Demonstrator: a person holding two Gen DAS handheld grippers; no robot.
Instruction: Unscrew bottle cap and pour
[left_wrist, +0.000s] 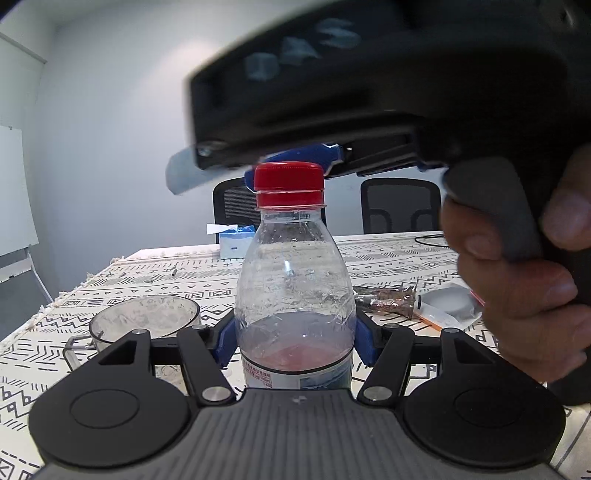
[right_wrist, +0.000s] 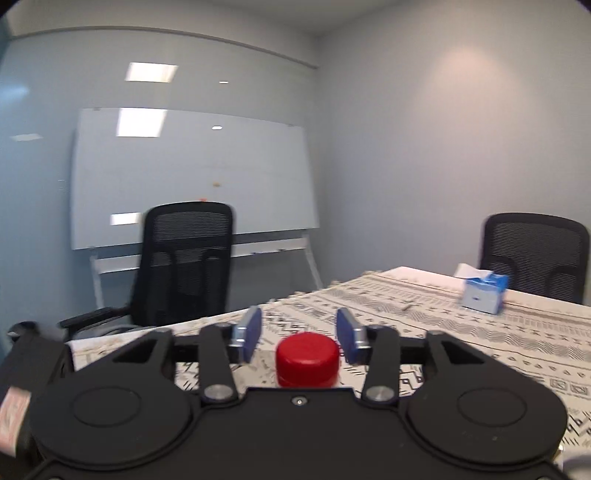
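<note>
A clear plastic bottle (left_wrist: 295, 280) with a red cap (left_wrist: 289, 183) stands upright on the patterned tablecloth, a little pink liquid at its bottom. My left gripper (left_wrist: 295, 338) is shut on the bottle's lower body, blue pads on both sides. My right gripper (right_wrist: 299, 334) is open, its blue pads spread to either side of the red cap (right_wrist: 307, 358) and not touching it. In the left wrist view the right gripper's black body (left_wrist: 369, 85) hovers just above the cap, held by a hand. A clear glass cup (left_wrist: 146, 319) with a handle sits left of the bottle.
A blue tissue box (left_wrist: 236, 242) stands at the table's far side, also in the right wrist view (right_wrist: 484, 291). Wrapped packets (left_wrist: 417, 304) lie right of the bottle. Black office chairs (right_wrist: 184, 266) and a whiteboard (right_wrist: 192, 173) stand beyond the table edge (right_wrist: 166, 328).
</note>
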